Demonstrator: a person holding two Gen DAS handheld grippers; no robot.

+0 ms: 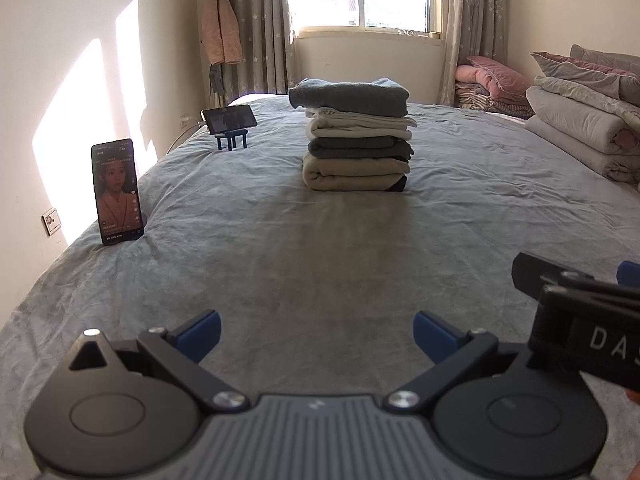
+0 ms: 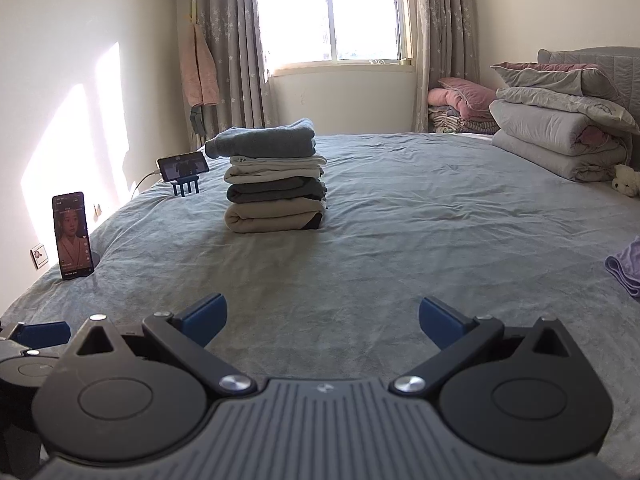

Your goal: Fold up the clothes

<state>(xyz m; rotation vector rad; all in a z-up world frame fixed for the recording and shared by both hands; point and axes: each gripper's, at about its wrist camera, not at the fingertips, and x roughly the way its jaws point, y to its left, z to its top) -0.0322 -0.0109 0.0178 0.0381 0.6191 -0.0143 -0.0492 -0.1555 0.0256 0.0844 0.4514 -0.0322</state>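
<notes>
Lettering reading "DA", cut off by the frame edge, shows white on the black body of the right gripper (image 1: 580,320) where it edges into the left wrist view. No other writing is legible; the text on the upright phone (image 1: 117,192) at the bed's left edge is too small to read, and its screen shows a video. A second phone (image 2: 182,165) lies sideways on a small blue stand (image 2: 186,188) farther back, with a white cable plugged in.

A stack of folded clothes (image 1: 356,136) sits mid-bed on the grey blanket (image 1: 280,248), well ahead of both tools. Top to bottom: a blue-grey piece overhanging to the left, a white one, a dark grey one, then beige with a dark corner showing. The edges line up roughly square.

The left gripper (image 1: 316,334) hovers low over bare blanket, blue fingers spread wide and holding nothing. The right gripper, seen from its own camera (image 2: 322,318), is likewise splayed and empty. A lilac garment (image 2: 626,266) lies unfolded at the right edge, well apart from the stack. Folded quilts (image 2: 560,136) are piled by the headboard, with a small white plush toy (image 2: 626,186) beside them.
</notes>
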